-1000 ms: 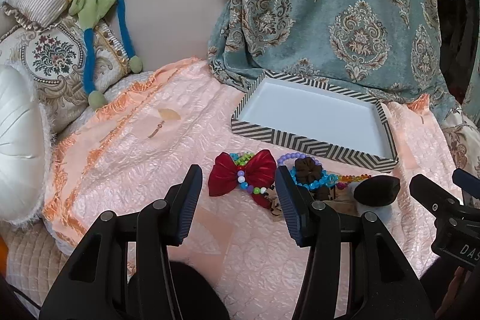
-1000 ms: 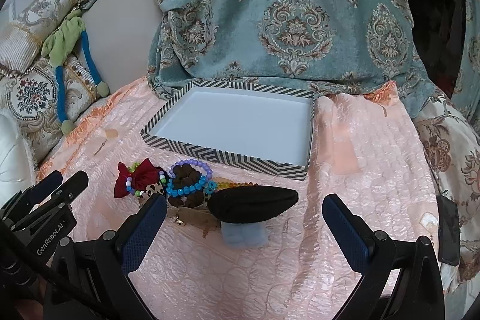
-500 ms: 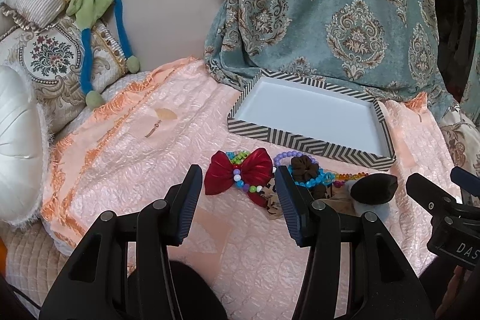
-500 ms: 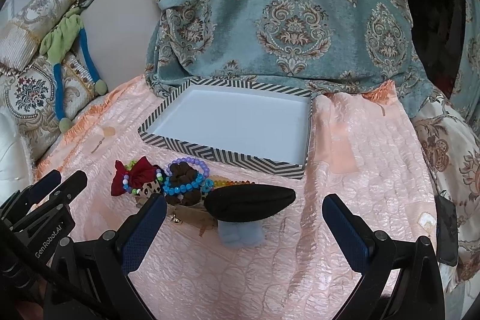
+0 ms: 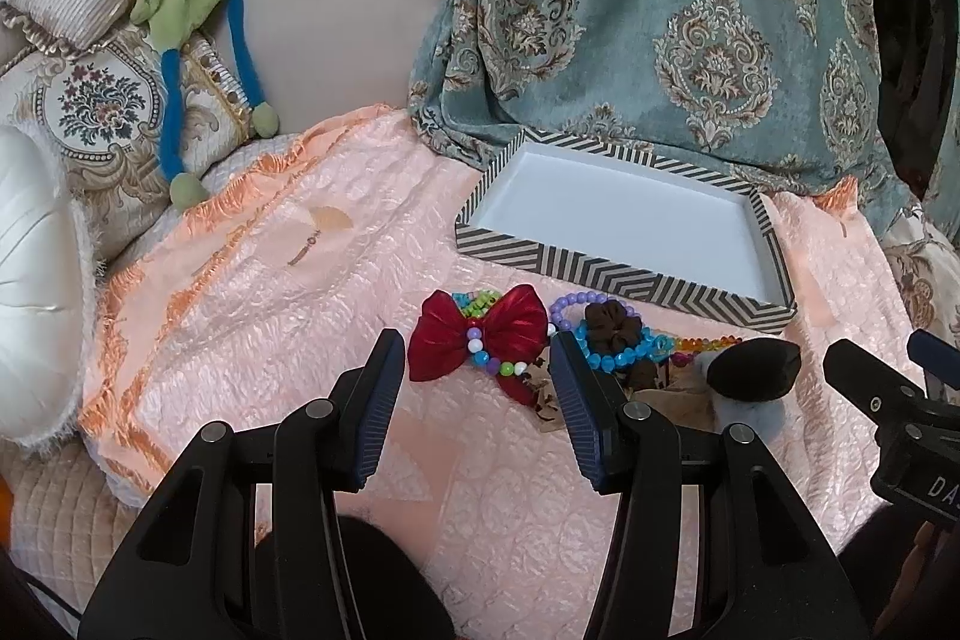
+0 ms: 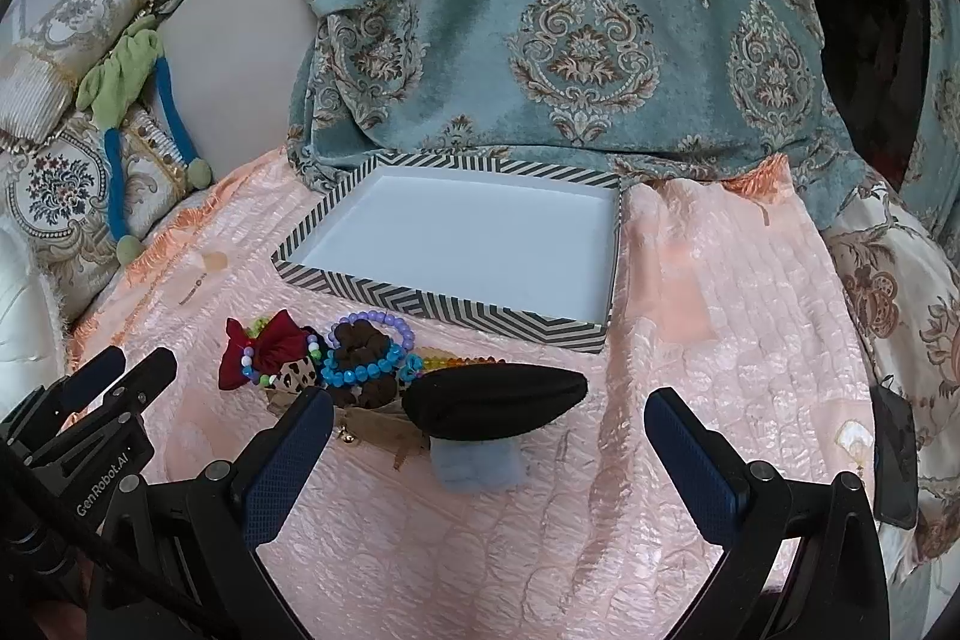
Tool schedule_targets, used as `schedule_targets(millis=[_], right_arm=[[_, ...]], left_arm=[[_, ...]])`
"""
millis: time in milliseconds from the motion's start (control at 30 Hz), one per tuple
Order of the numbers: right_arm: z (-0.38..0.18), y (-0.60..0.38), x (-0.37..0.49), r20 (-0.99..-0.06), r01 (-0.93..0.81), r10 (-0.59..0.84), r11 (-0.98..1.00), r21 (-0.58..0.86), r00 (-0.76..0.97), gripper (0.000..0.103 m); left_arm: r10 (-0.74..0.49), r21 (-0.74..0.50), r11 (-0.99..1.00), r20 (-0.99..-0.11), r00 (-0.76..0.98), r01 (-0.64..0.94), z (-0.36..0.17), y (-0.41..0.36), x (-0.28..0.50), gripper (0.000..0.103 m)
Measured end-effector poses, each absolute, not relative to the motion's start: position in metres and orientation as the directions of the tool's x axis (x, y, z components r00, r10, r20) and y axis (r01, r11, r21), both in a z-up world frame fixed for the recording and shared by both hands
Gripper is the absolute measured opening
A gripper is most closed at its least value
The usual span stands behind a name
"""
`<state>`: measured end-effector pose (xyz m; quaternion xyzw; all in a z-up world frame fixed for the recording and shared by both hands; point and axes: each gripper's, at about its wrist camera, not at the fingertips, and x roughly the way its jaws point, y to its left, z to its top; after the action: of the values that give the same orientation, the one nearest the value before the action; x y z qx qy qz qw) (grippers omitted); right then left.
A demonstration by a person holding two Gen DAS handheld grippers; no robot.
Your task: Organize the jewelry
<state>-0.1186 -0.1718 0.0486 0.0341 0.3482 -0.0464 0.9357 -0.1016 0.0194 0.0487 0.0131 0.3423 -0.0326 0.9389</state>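
A pile of accessories lies on the peach cloth [image 5: 288, 316] in front of an empty white tray with a striped rim [image 5: 600, 274]. A red bow [image 5: 474, 328] with a multicolour bead bracelet lies at the left. Beside it are a brown scrunchie [image 5: 612, 325] inside blue and purple bead bracelets and a black oval hair piece [image 6: 492, 403]. My left gripper [image 5: 471, 361] is open, its fingers either side of the bow, just short of it. My right gripper [image 6: 489, 427] is open wide just short of the black piece. The tray also shows in the right wrist view [image 6: 444, 301].
A teal patterned curtain [image 5: 660, 10] hangs behind the tray. Embroidered cushions [image 5: 90, 112], a white pillow [image 5: 30, 280] and a green and blue soft toy [image 5: 186, 16] lie at the left. A dark phone-like object [image 6: 894, 454] lies at the cloth's right edge.
Both grippers have drawn slightly closer to the pile, which now sits nearer their fingertips. Neither gripper has opened or shut.
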Motion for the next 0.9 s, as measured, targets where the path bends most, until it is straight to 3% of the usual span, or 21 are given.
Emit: schedule_targets(millis=[900], right_arm=[[0.038, -0.173, -0.114, -0.677, 0.095, -0.048, 0.995, 0.033, 0.734, 0.103]], left_arm=[[-0.043, 0.005, 0.998, -0.664, 0.746, 0.062, 0.036, 0.023, -0.097, 0.050]])
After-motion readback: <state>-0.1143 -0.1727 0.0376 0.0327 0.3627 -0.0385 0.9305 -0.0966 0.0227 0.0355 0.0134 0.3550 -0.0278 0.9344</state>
